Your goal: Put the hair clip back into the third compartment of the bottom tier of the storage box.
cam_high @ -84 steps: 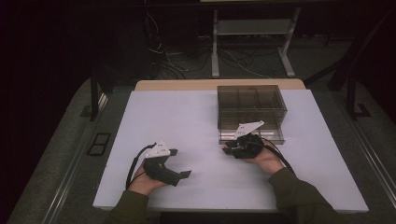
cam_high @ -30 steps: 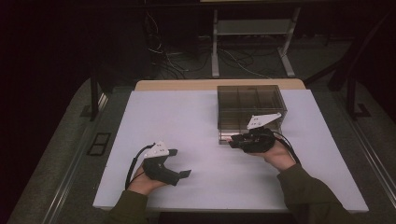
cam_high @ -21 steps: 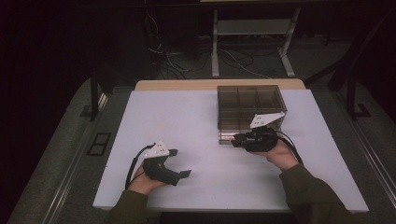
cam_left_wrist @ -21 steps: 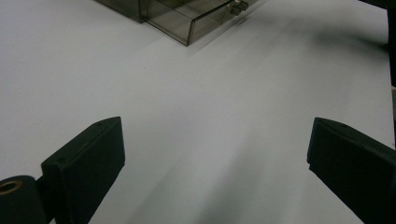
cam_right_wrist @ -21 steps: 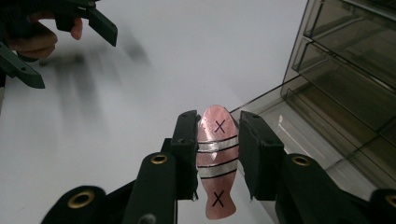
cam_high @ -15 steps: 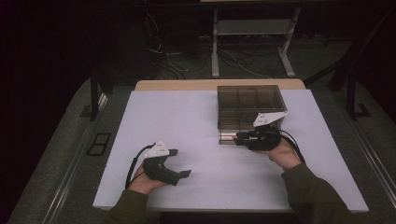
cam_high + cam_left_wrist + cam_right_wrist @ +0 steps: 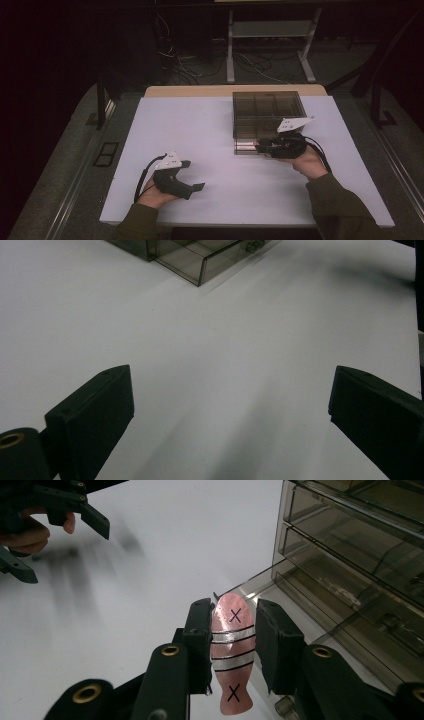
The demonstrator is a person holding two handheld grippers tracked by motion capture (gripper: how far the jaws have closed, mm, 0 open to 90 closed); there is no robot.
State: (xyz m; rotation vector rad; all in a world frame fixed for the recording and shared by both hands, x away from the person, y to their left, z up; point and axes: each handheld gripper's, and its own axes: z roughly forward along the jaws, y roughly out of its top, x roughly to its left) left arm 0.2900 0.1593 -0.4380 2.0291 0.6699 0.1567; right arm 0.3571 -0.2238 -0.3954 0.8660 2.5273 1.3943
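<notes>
Item: pink fish-shaped lure [image 7: 231, 652], striped silver and marked with two crosses, clamped by its flanks between the jaws of the right gripper [image 7: 231, 640], poised at the pulled-out bottom drawer [image 7: 320, 630] of the smoky plastic drawer cabinet [image 7: 266, 112], apparently for stowing. Left gripper [image 7: 230, 405]: jaws spread wide, empty, resting over the white table [image 7: 210, 130], well apart.

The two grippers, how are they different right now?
The right gripper has its jaws shut on a pink fish-shaped piece; the left gripper has wide-open jaws with nothing between them. The right one is at the smoky drawer box; the left one sits apart over bare white table. Both are black and hand-held.
</notes>
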